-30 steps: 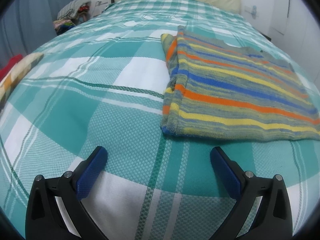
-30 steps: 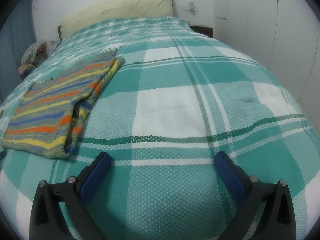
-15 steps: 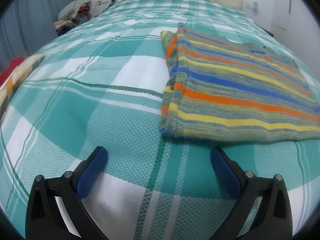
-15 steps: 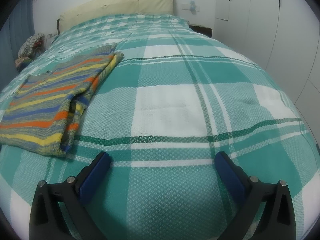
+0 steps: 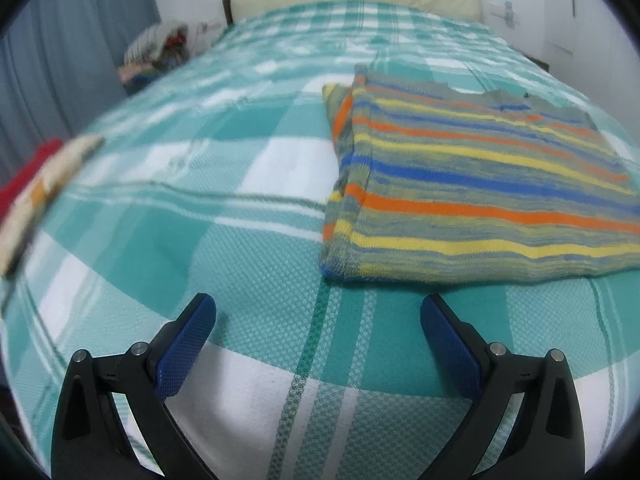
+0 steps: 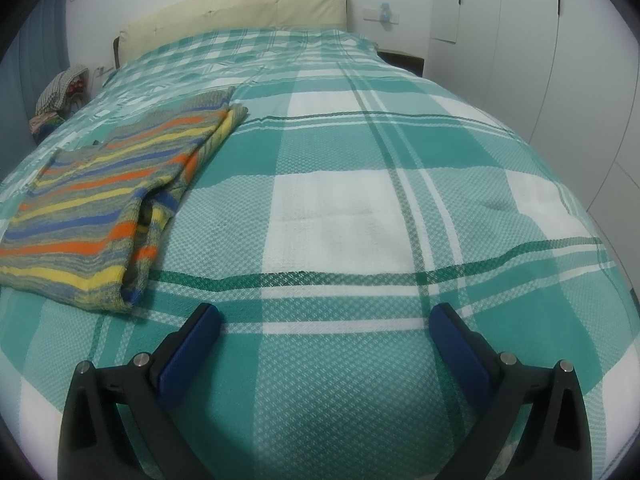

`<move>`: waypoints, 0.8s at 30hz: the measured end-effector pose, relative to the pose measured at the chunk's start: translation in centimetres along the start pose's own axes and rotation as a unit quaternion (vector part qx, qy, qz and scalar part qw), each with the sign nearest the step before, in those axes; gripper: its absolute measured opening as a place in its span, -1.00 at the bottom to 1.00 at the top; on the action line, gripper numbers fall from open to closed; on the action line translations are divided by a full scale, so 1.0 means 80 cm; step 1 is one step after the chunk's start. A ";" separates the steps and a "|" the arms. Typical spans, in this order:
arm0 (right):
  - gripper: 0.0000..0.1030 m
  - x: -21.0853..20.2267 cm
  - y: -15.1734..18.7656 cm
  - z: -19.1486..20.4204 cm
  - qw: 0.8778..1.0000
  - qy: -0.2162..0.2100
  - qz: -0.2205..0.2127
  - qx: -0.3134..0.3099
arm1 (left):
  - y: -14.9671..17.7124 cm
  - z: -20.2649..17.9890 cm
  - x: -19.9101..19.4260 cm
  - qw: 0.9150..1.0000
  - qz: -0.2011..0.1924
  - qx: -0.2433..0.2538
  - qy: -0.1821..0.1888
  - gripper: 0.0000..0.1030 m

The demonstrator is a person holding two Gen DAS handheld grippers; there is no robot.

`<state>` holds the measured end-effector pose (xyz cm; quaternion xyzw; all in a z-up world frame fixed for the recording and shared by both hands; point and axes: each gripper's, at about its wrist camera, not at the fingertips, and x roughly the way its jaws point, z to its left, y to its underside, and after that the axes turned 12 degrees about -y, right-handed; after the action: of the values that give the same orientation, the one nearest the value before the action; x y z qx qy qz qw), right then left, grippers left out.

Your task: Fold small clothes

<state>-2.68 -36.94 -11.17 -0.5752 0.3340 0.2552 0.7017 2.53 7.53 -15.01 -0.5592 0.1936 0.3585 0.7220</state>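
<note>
A striped knit garment (image 5: 472,184) in grey, orange, yellow and blue lies flat on the bed, its sides folded in. It also shows in the right wrist view (image 6: 104,208) at the left. My left gripper (image 5: 318,312) is open and empty, just short of the garment's near left corner. My right gripper (image 6: 326,320) is open and empty over the bedspread, to the right of the garment's near right corner.
The bed has a teal and white checked bedspread (image 6: 360,208) and a cream headboard (image 6: 240,12). A pile of clothes (image 5: 160,52) sits beside the bed at the far left. A red and patterned cloth (image 5: 36,184) lies at the left edge. White wardrobe doors (image 6: 560,60) stand on the right.
Both grippers have tilted and shifted slightly, so the garment sits a little nearer in each view. The left view is blurred by motion. Both grippers stay open.
</note>
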 end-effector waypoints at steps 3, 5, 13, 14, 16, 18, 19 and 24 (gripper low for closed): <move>1.00 0.000 0.000 -0.001 1.000 -0.002 -0.001 0.001 | -0.002 -0.004 -0.006 1.000 -0.014 0.010 -0.012 0.99; 1.00 0.000 0.000 -0.001 1.000 -0.002 -0.001 0.002 | -0.004 -0.001 -0.009 1.000 -0.017 0.007 -0.017 0.99; 1.00 0.000 0.001 -0.001 1.000 -0.002 0.000 0.002 | -0.025 0.032 -0.051 0.997 -0.070 -0.040 0.000 0.99; 1.00 0.000 0.001 -0.001 1.000 -0.003 -0.001 0.002 | -0.025 0.032 -0.054 0.996 -0.076 -0.040 0.004 0.99; 1.00 0.000 0.001 -0.001 1.000 -0.005 -0.001 0.003 | -0.025 0.026 -0.054 0.996 -0.079 -0.035 0.011 0.99; 1.00 0.000 0.001 -0.001 1.000 -0.004 0.000 0.003 | -0.025 0.016 -0.054 0.997 -0.075 -0.024 0.018 0.99; 1.00 0.000 0.001 -0.001 1.000 -0.004 0.000 0.003 | -0.025 0.009 -0.056 0.997 -0.075 -0.018 0.024 0.99; 1.00 0.001 0.001 -0.004 1.000 -0.010 -0.002 0.007 | -0.009 -0.046 -0.080 0.992 -0.096 0.062 0.056 0.99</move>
<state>-2.72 -37.23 -11.30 -0.5682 0.3280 0.2572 0.7095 -0.76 2.07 -11.27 -0.5486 0.2016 0.2431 0.7742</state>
